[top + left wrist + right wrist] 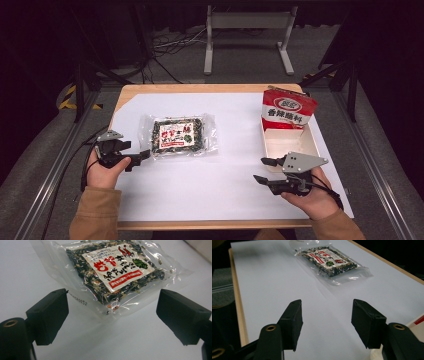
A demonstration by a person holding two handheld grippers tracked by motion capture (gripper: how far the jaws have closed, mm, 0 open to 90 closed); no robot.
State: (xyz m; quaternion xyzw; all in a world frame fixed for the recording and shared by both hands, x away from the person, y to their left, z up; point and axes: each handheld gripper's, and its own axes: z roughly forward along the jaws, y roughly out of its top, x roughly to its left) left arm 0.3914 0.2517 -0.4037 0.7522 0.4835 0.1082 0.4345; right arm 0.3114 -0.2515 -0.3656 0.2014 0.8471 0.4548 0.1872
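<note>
Clear plastic seaweed packet point(117, 272) lies flat on the white sheet point(210, 185), just ahead of my left gripper point(112, 312); jaws wide, nothing held. Right gripper point(327, 322) also gapes empty.

White-covered table point(200, 185) bears seaweed packet point(180, 135) and box point(290, 145).

Both sleeves point(97, 212) are tan-brown. The left gripper point(142, 155) and right gripper point(262, 170) are chunky black; the right has a grey three-cornered plate point(302, 161), brass-ringed screw holes, black cables.
</note>
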